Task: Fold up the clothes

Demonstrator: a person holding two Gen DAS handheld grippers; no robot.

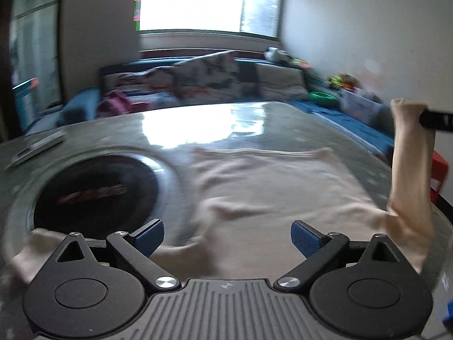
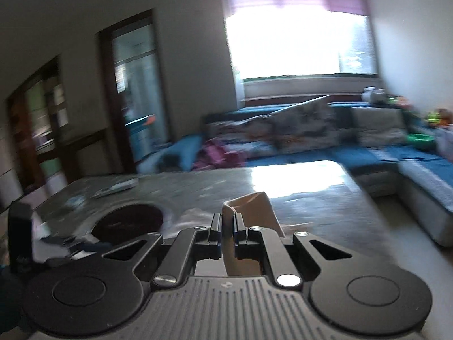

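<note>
A beige garment (image 1: 271, 187) lies spread on the grey table (image 1: 119, 133). My left gripper (image 1: 227, 239) is open just above its near edge, with nothing between the blue pads (image 1: 150, 238). My right gripper (image 2: 227, 228) is shut on a sleeve of the garment (image 2: 254, 209) and holds it lifted above the table. In the left wrist view that sleeve (image 1: 410, 170) hangs up at the right, pinched by the right gripper's black finger (image 1: 436, 120).
A round dark recess (image 1: 96, 195) is set in the table at the left. A flat remote-like object (image 1: 36, 148) lies at the far left. A blue sofa (image 2: 396, 153) with cushions and toys stands behind the table. A red box (image 1: 438, 175) is at the right edge.
</note>
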